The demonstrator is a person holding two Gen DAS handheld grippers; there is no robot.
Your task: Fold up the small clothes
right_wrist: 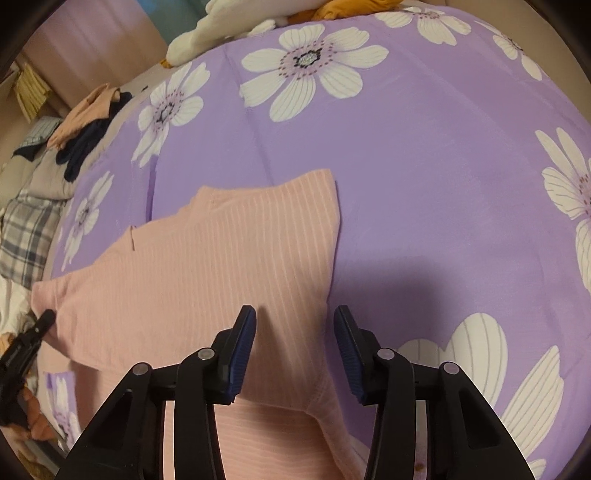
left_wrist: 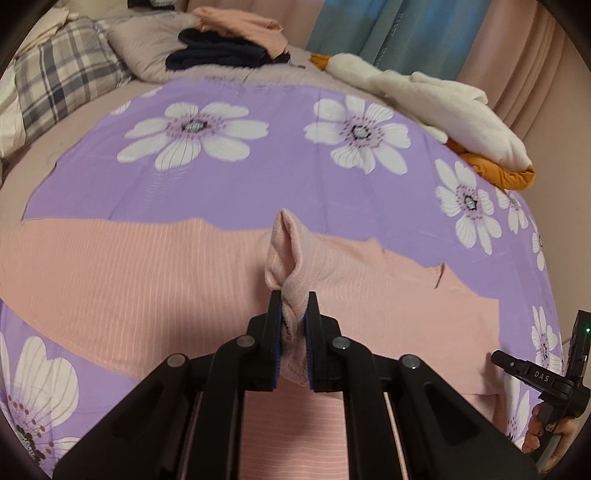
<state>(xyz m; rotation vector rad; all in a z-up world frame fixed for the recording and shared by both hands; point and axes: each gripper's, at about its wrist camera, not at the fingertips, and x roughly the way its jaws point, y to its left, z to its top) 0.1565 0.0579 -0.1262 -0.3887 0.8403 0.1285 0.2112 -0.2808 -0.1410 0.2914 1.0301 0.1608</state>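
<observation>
A pink ribbed garment (left_wrist: 122, 280) lies spread on a purple flowered bedspread (left_wrist: 280, 177). My left gripper (left_wrist: 294, 302) is shut on a bunched fold of the pink garment, which sticks up between its pads. In the right wrist view the same pink garment (right_wrist: 221, 258) lies flat, with a sleeve pointing up and away. My right gripper (right_wrist: 294, 321) is open and empty, its jaws wide apart, just above the garment's right edge. The right gripper's body also shows at the right edge of the left wrist view (left_wrist: 554, 380).
A white and orange plush toy (left_wrist: 454, 107) lies at the bed's far right. A pile of dark and peach clothes (left_wrist: 229, 40) sits on a pillow at the head. A plaid pillow (left_wrist: 55, 81) is at the far left. Curtains (left_wrist: 406, 26) hang behind the bed.
</observation>
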